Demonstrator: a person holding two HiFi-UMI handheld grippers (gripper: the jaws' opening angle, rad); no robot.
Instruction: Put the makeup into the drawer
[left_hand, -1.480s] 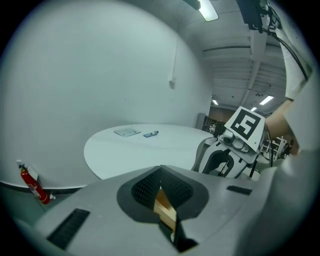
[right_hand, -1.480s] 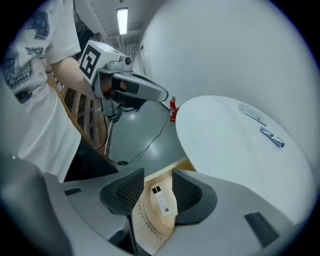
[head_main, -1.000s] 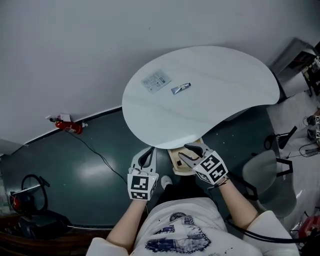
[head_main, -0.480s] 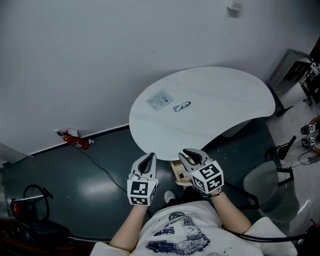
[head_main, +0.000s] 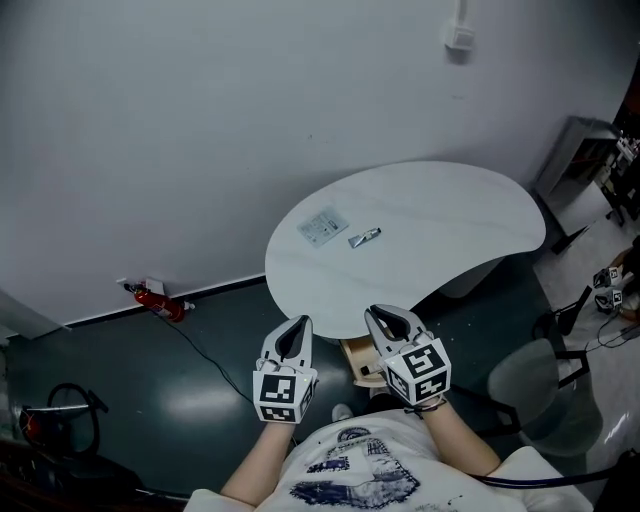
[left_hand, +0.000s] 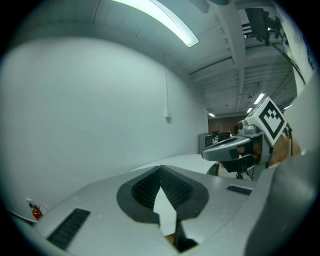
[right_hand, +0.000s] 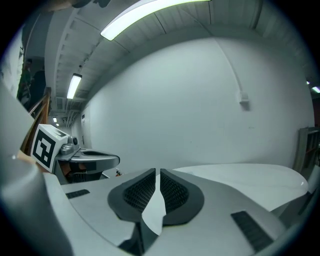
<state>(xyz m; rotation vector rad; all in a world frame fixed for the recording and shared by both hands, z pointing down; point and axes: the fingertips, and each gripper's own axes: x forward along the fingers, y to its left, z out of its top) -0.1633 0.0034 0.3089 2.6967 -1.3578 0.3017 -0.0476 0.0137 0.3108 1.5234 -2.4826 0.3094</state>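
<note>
On the white round table (head_main: 450, 220) lie a small silver makeup tube (head_main: 364, 237) and a flat sachet (head_main: 322, 227), toward its far left side. A light wooden drawer (head_main: 360, 362) juts out beneath the table's near edge, partly hidden by my grippers. My left gripper (head_main: 297, 326) (left_hand: 160, 167) is shut and empty, held in the air short of the table. My right gripper (head_main: 385, 316) (right_hand: 157, 171) hangs beside it; its jaws have just been closing, with nothing between them, and only a hairline slit shows. Both point roughly level toward the table.
A red fire extinguisher (head_main: 155, 298) lies on the dark floor by the wall, with a cable running from it. A grey chair (head_main: 545, 395) stands at the right. Dark gear (head_main: 60, 420) sits at the lower left. A shelf unit (head_main: 590, 150) is at the far right.
Both grippers have risen from drawer height to above the table's edge. The right jaws have closed. The view has pulled back, so the table looks smaller and farther.
</note>
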